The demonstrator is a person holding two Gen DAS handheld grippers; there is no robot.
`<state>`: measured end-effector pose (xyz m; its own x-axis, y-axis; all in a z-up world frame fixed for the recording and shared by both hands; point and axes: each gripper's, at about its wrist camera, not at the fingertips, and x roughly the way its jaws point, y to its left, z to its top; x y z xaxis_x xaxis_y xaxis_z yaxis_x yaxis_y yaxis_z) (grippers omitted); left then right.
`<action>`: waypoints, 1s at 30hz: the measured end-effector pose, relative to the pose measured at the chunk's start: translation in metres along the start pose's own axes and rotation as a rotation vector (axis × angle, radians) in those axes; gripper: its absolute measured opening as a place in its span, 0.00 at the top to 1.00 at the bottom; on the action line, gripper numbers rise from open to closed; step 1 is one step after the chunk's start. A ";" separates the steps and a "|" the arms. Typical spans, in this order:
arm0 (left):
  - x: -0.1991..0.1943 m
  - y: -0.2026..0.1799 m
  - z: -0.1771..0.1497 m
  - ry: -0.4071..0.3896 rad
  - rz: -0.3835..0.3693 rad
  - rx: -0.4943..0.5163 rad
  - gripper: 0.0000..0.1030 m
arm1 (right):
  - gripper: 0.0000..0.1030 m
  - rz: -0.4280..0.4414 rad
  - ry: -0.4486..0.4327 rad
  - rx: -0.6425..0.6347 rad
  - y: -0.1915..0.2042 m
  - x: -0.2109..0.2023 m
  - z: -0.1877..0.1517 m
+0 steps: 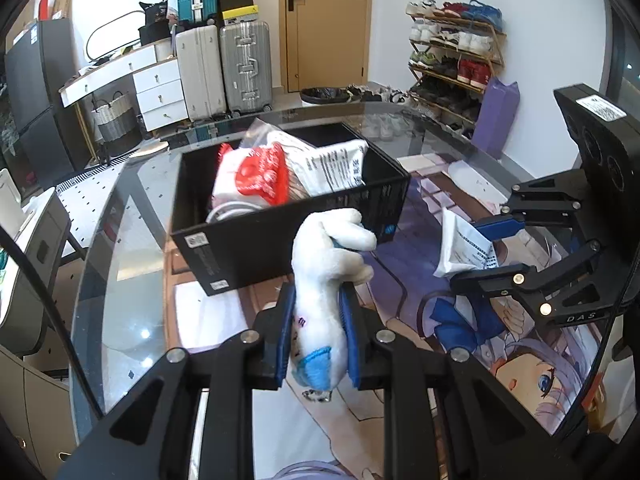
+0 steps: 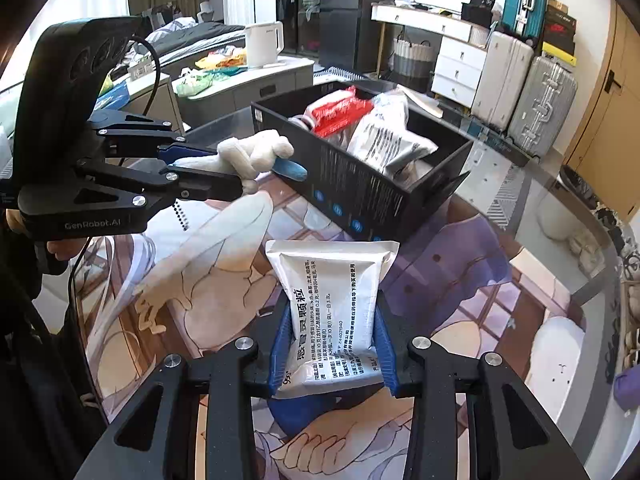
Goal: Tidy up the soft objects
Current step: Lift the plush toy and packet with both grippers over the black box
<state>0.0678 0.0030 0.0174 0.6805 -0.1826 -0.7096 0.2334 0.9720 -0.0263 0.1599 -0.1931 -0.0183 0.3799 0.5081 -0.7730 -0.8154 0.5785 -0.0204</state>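
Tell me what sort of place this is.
Most likely a lived-in home, perhaps a studio flat: a shoe rack full of shoes stands by the door, suitcases line the wall, and a bed shows behind a counter with an electric kettle.

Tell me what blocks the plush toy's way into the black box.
Nothing visible does. The plush toy, clamped in the left tongs, hangs before the black box's near wall. The box is open-topped, though packets already fill much of it.
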 end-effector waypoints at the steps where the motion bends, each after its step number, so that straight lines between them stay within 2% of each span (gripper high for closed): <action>1: -0.002 0.002 0.000 -0.005 0.002 -0.003 0.81 | 0.64 -0.005 -0.008 0.002 0.003 -0.004 -0.001; 16: -0.021 0.017 0.014 -0.069 0.046 -0.043 0.80 | 0.64 -0.065 -0.117 0.035 0.001 -0.037 0.019; 30: -0.031 0.027 0.034 -0.125 0.079 -0.056 0.80 | 0.64 -0.080 -0.212 0.084 -0.006 -0.055 0.043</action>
<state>0.0766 0.0304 0.0623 0.7770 -0.1190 -0.6182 0.1394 0.9901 -0.0154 0.1626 -0.1971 0.0517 0.5326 0.5757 -0.6205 -0.7431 0.6690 -0.0171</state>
